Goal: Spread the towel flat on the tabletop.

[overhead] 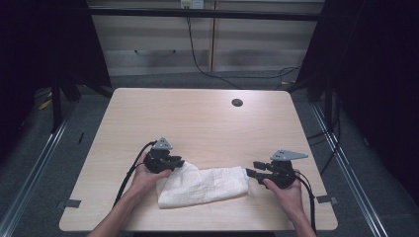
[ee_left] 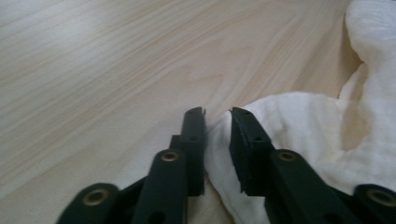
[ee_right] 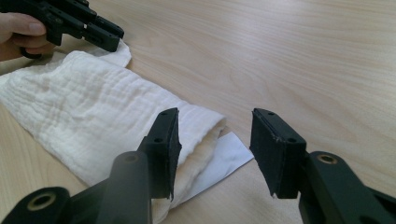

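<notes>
A white, crumpled cloth (overhead: 202,185) lies folded into a long bundle on the near part of the wooden table (overhead: 197,118). My left gripper (overhead: 178,162) sits at the cloth's left end. In the left gripper view its jaws (ee_left: 217,114) stand a narrow gap apart, with the cloth's edge (ee_left: 303,135) lying between them, and the pads do not visibly press it. My right gripper (overhead: 250,169) is at the cloth's right end. Its jaws (ee_right: 215,113) stand wide apart, with the rolled end of the cloth (ee_right: 84,112) beside the left jaw. The left gripper (ee_right: 109,39) shows farther off.
A flat white corner (ee_right: 229,154) pokes out from under the cloth's right end. A dark round hole (overhead: 237,102) sits in the table's far right part. Beyond the table stand pale cabinets (overhead: 158,44) with a black cable (overhead: 197,59) hanging down. Dark curtains flank both sides.
</notes>
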Demonstrator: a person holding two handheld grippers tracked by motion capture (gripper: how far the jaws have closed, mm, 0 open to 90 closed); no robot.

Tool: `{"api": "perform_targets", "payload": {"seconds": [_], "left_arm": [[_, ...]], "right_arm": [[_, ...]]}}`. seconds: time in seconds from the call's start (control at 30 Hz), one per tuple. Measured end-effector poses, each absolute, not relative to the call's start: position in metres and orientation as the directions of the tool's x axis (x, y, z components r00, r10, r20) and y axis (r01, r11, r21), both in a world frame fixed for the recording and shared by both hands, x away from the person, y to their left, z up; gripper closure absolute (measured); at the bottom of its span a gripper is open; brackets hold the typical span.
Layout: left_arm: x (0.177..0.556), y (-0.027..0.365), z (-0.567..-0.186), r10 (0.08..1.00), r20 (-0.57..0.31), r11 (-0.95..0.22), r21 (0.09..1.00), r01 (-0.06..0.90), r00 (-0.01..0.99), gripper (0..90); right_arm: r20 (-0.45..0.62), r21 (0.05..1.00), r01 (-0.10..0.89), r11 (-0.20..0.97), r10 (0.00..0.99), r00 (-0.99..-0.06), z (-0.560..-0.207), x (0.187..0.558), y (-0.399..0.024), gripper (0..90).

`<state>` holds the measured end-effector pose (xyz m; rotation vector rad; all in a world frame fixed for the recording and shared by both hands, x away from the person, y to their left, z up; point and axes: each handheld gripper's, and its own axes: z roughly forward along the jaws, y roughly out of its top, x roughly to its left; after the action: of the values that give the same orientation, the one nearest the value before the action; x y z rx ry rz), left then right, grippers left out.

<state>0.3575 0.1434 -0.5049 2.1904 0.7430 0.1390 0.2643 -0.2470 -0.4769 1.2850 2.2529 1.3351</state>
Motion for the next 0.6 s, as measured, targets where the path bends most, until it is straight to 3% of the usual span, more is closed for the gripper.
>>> {"api": "perform_targets", "payload": {"seconds": [0.13,0.4,0.6], "left_arm": [[0.354,0.142,-0.505,0.548,-0.129,-0.516,0.726,0.455,0.826,87.0],[0.357,0.145,-0.49,0.545,-0.165,-0.459,0.761,0.457,0.822,87.9],[0.363,0.137,-0.451,0.535,-0.114,-0.456,0.796,0.399,0.837,87.9]], "right_arm": [[0.221,0.796,0.568,0.207,0.775,-0.592,-0.477,0.264,-0.247,51.5],[0.223,0.8,0.567,0.194,0.782,-0.582,-0.476,0.264,-0.249,50.4],[0.228,0.803,0.567,0.184,0.784,-0.578,-0.474,0.267,-0.249,50.4]]}}
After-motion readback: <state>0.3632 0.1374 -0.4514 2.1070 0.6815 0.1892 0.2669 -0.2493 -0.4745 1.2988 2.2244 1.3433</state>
